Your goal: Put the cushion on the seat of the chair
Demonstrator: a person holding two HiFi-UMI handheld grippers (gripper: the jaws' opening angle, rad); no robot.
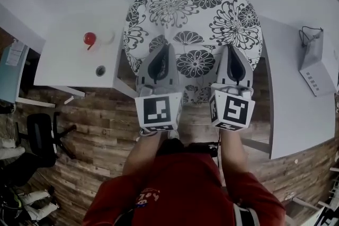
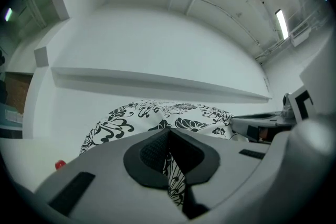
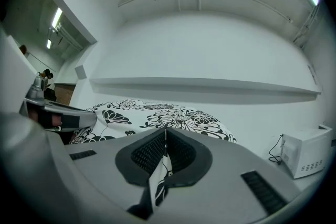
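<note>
A round white cushion (image 1: 197, 24) with black flower print hangs in front of me, held up over the gap between two white tables. My left gripper (image 1: 162, 49) is shut on the cushion's near edge at its left side, and my right gripper (image 1: 231, 50) is shut on the near edge at its right side. In the left gripper view the fabric of the cushion (image 2: 157, 119) is pinched between the dark pads (image 2: 152, 152). The right gripper view shows the cushion (image 3: 163, 115) pinched the same way. A black chair (image 1: 41, 137) stands on the floor at the far left.
A white table (image 1: 74, 55) at the left carries a red ball (image 1: 89, 38) and a small dark round thing (image 1: 100, 70). A white table (image 1: 296, 103) at the right holds a white boxy appliance (image 1: 315, 63) with a cord. Wood-plank floor (image 1: 100, 129) lies below.
</note>
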